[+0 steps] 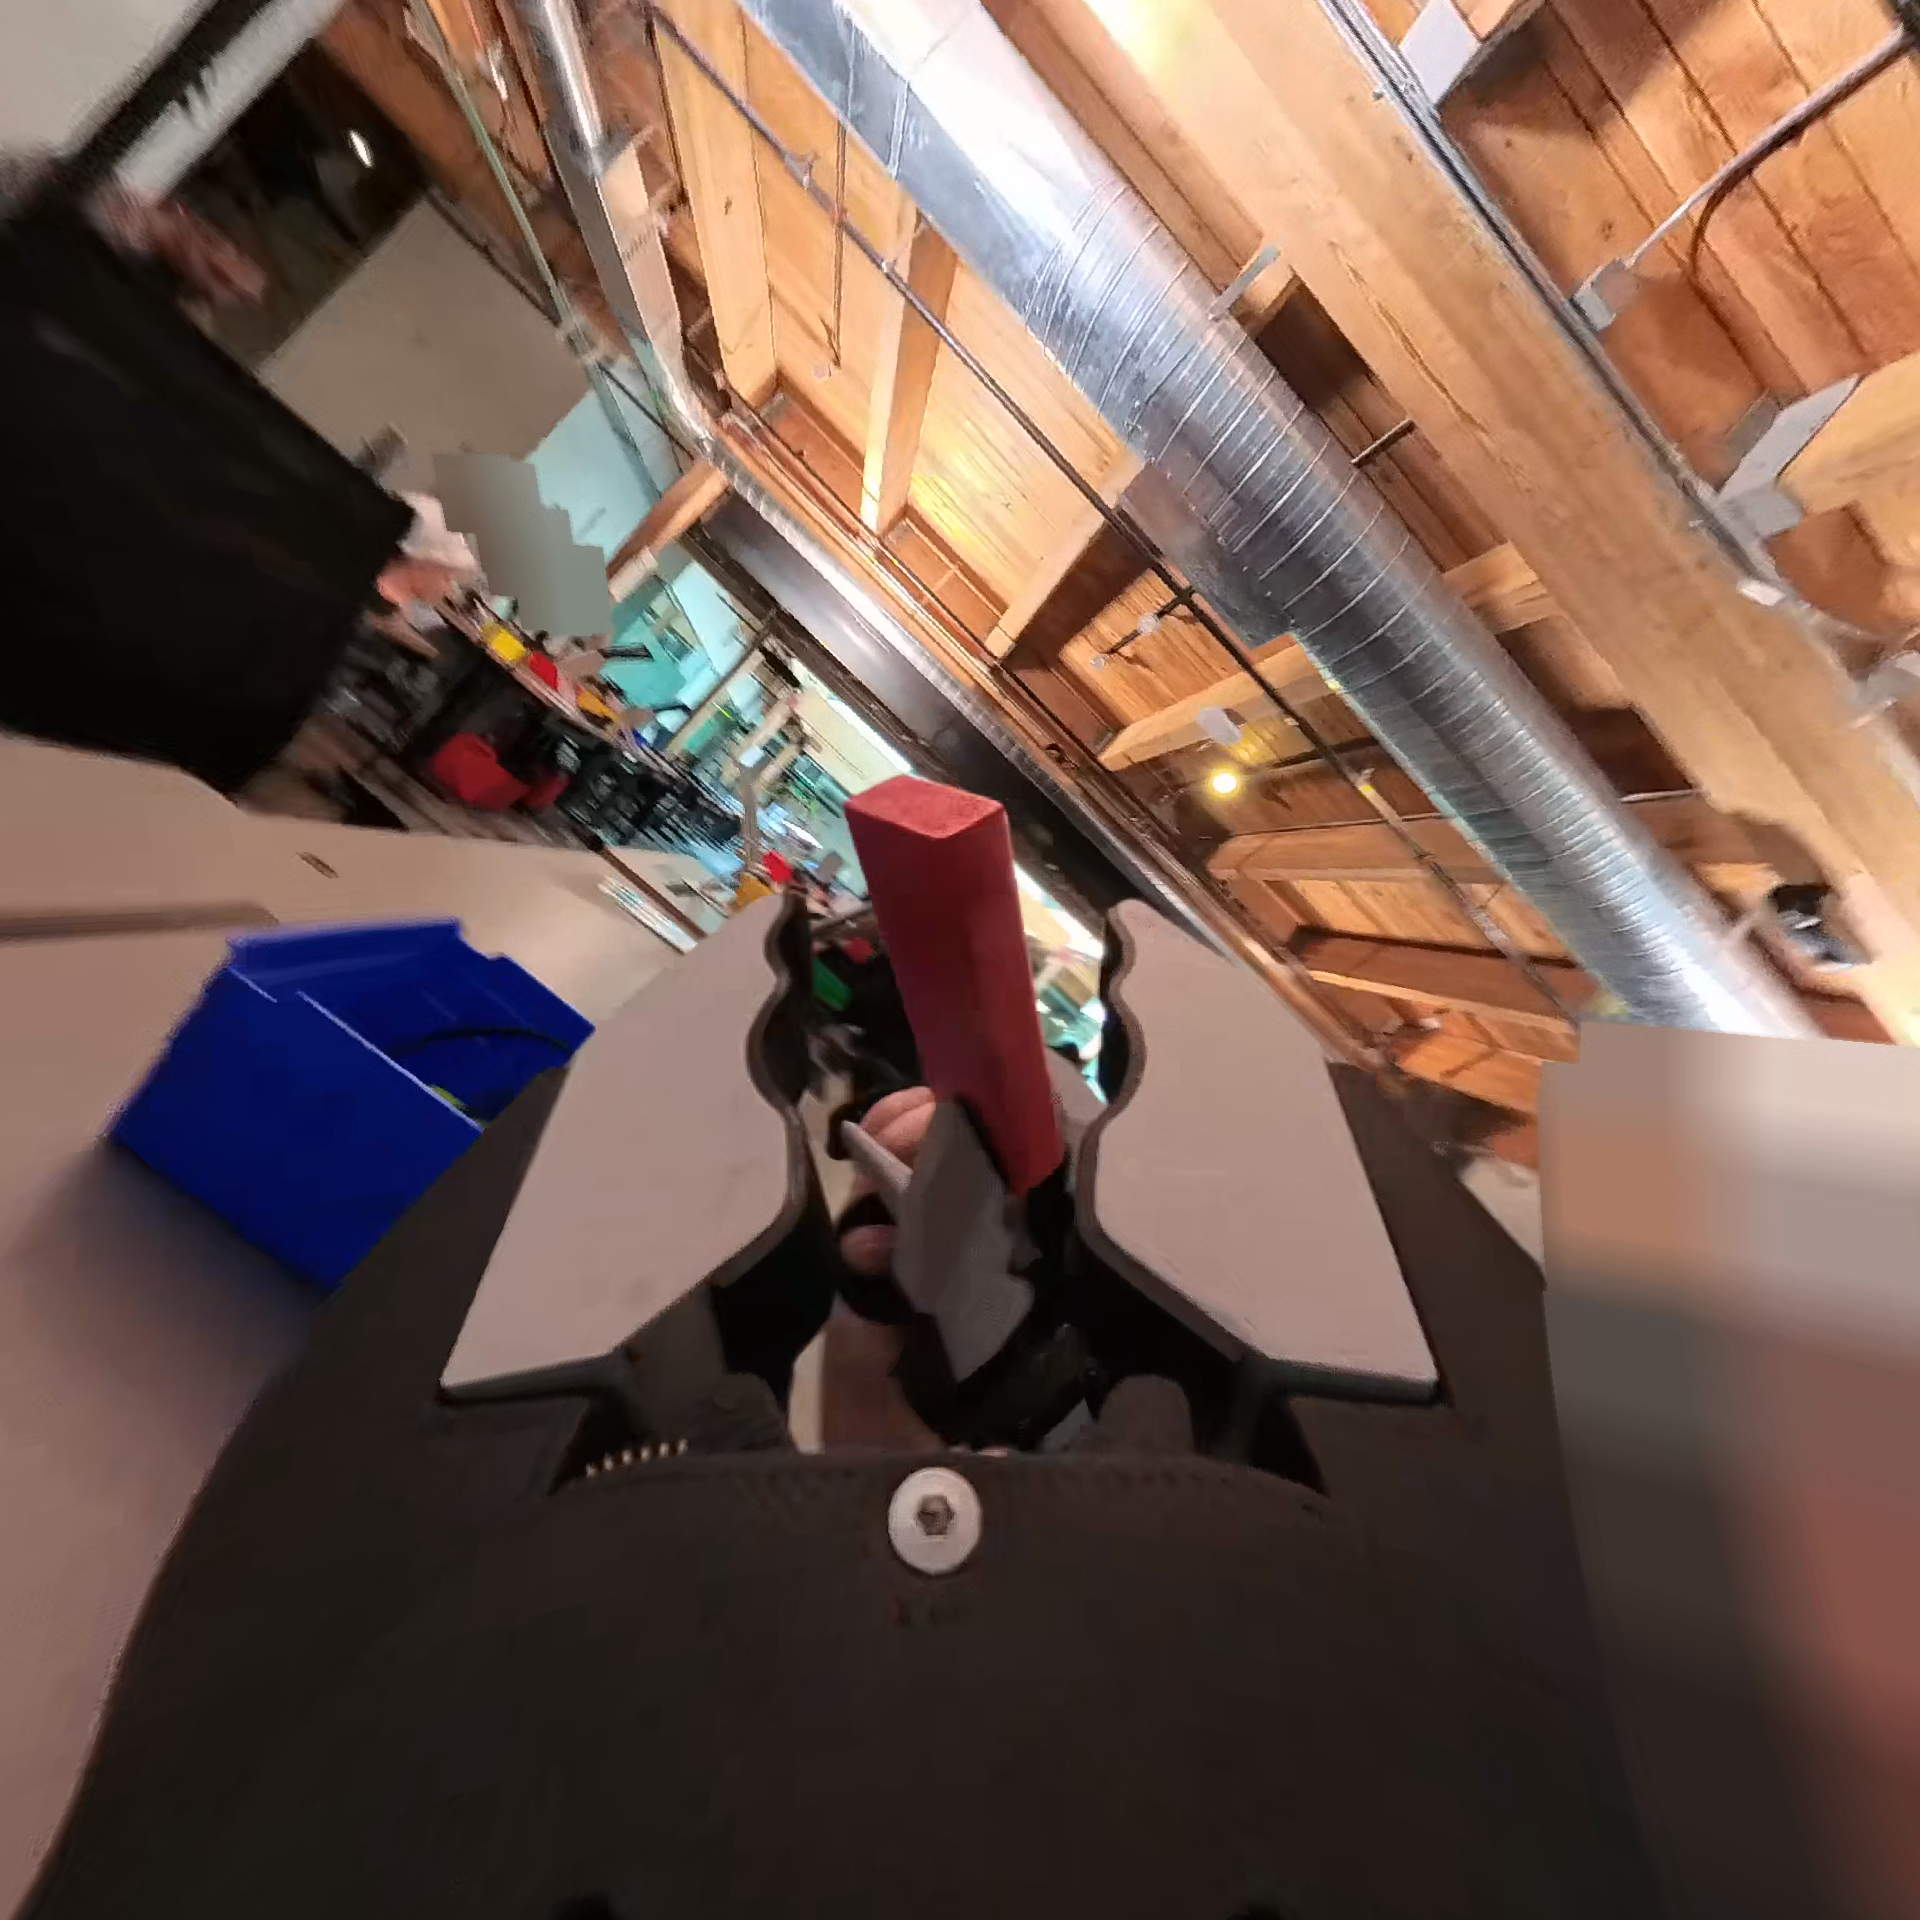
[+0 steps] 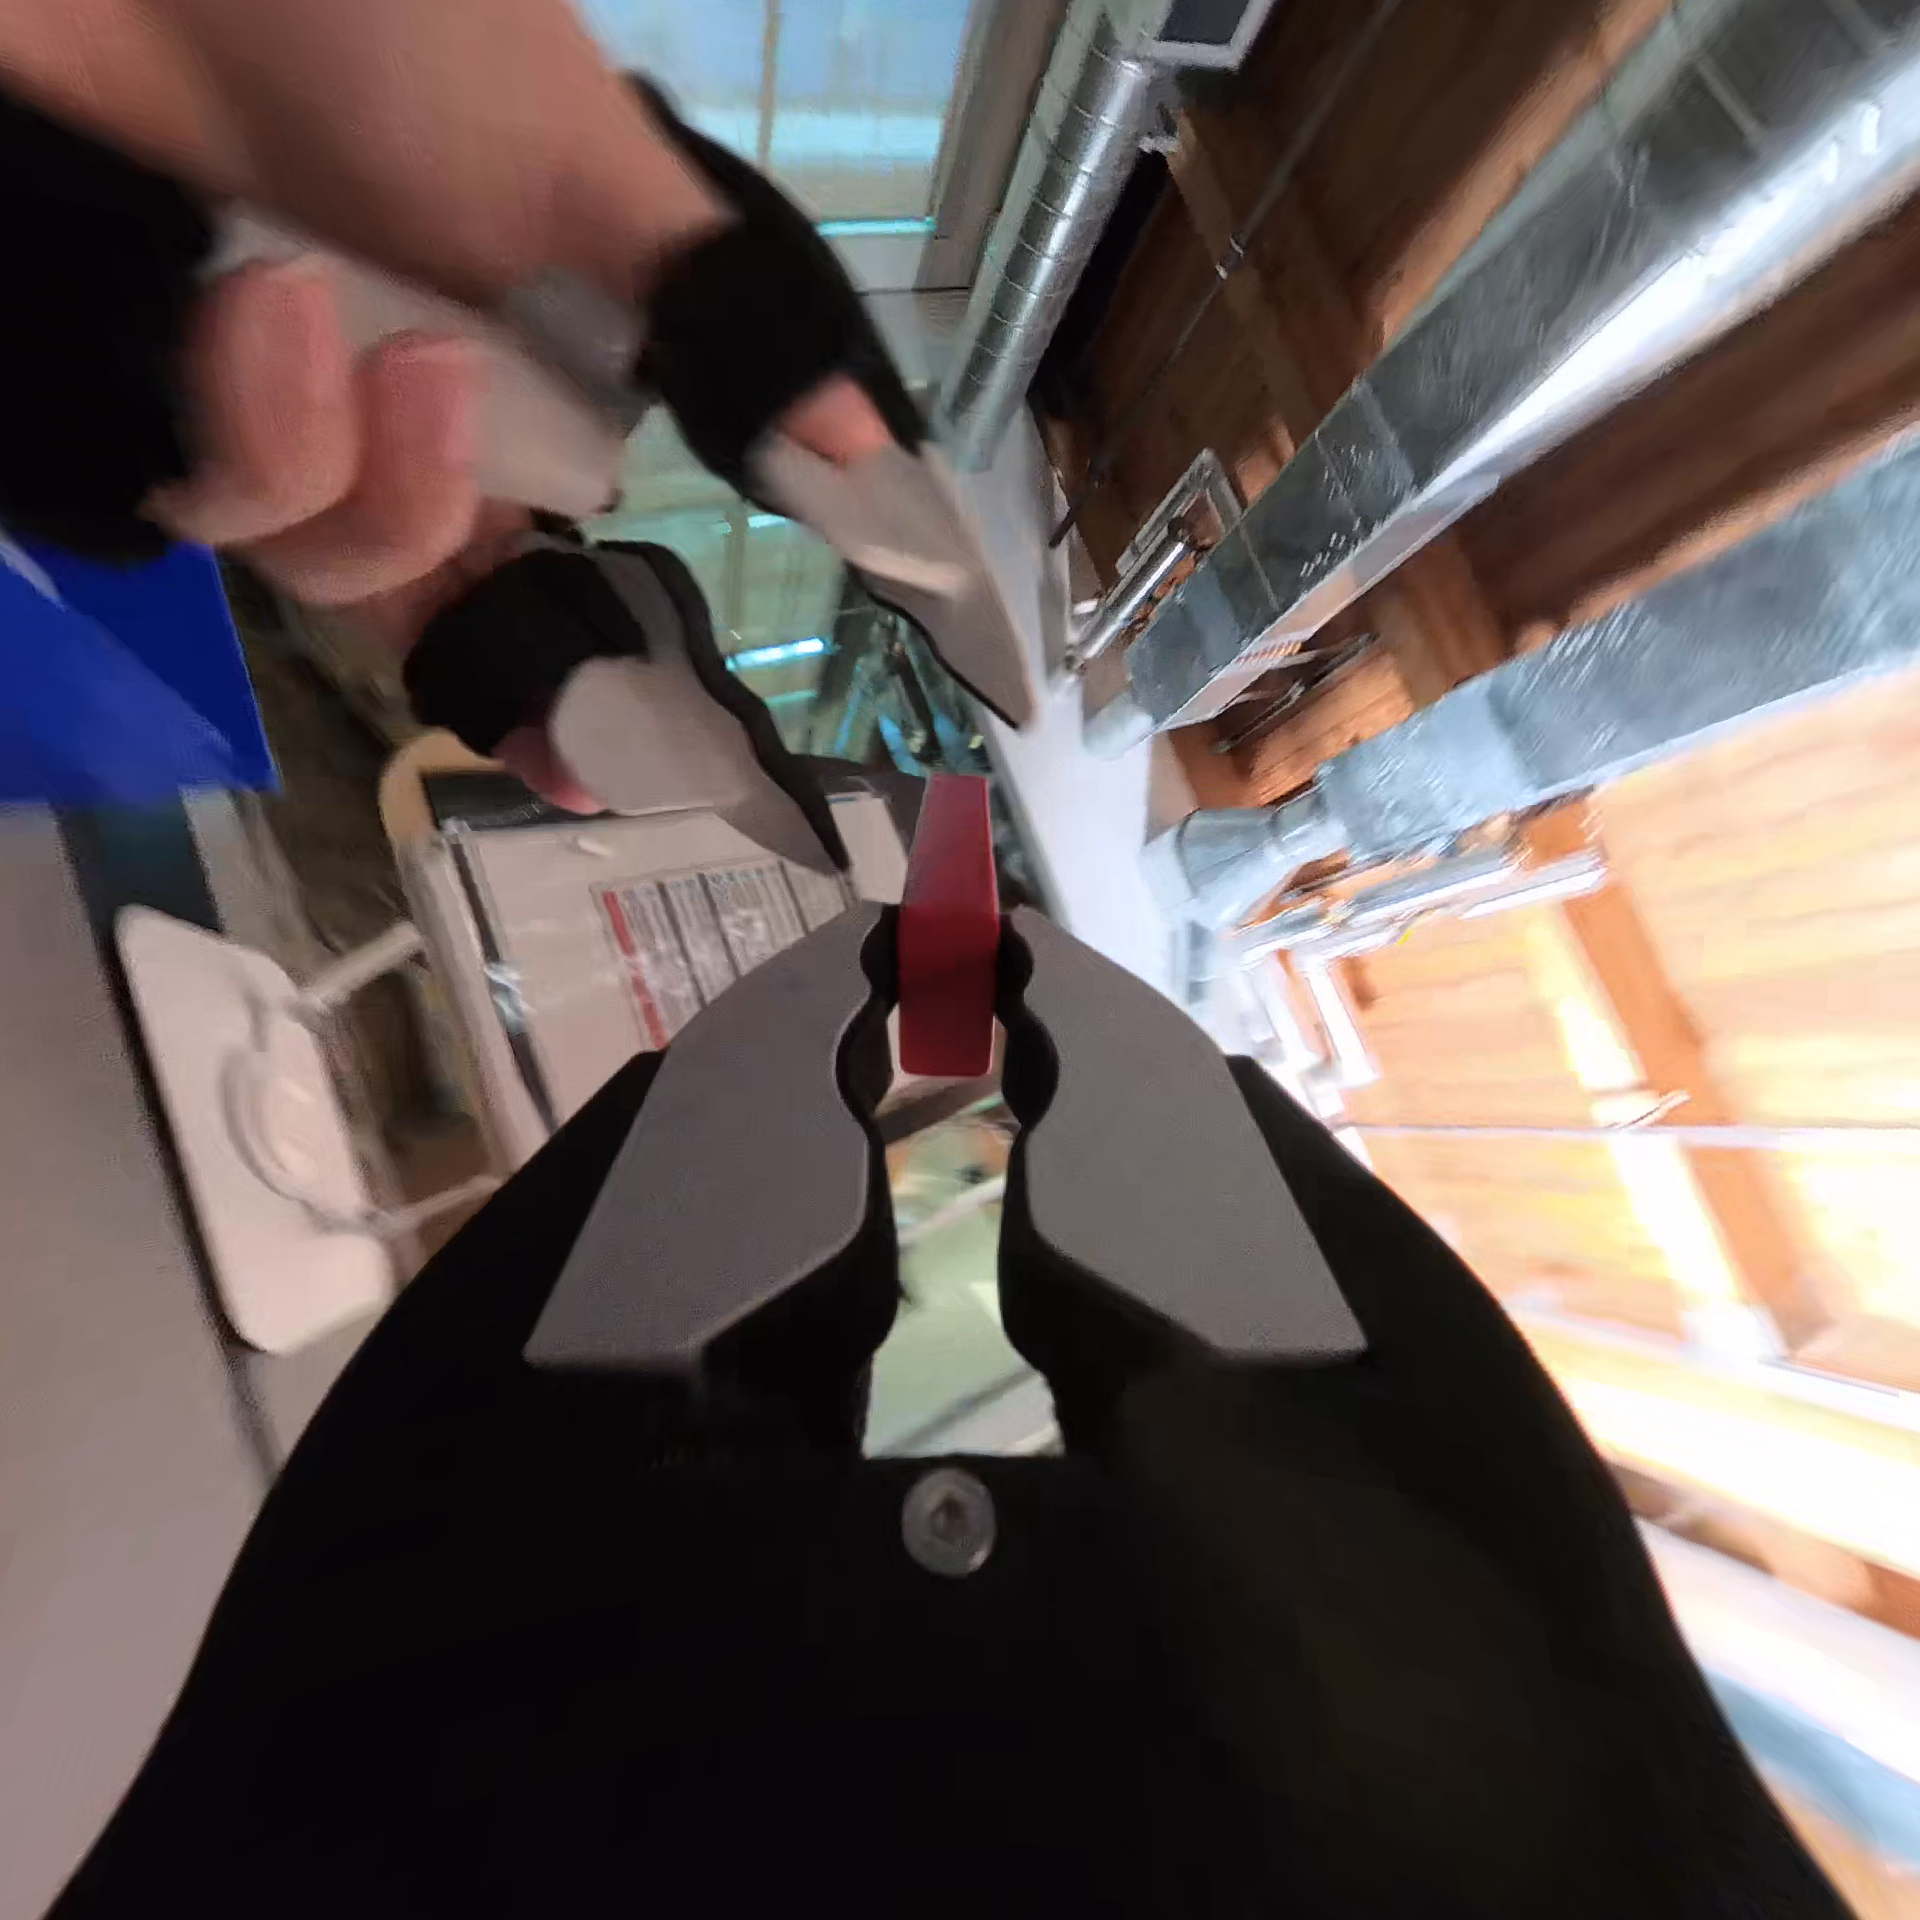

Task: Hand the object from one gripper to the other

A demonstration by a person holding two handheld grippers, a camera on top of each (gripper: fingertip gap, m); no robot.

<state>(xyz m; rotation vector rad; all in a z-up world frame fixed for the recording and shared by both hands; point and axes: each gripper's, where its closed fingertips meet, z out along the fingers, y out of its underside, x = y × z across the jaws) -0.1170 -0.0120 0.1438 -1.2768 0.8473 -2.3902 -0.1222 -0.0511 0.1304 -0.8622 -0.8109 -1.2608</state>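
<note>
A red rectangular block point(image 1: 961, 977) stands up between the two wide-open fingers of my left gripper point(image 1: 951, 914), and neither finger touches it. Its lower end is pinched by my right gripper point(image 1: 961, 1226), whose grey fingers come up from below beside a gloved hand. In the right wrist view, my right gripper point(image 2: 948, 920) is shut on the red block point(image 2: 948, 935) at its fingertips. My left gripper point(image 2: 930, 790) shows above and to the left there, open, held by a hand in a black fingerless glove point(image 2: 727, 312). Its fingertips flank the block's far end.
A blue bin point(image 1: 312, 1101) sits on a pale surface to the left and shows as a blue blur in the right wrist view point(image 2: 104, 665). A silver duct point(image 1: 1299, 520) and wooden ceiling beams run overhead. A white fixture point(image 2: 260, 1122) is at the left. The tips of one gripper are about 4 centimetres away from the tips of the other.
</note>
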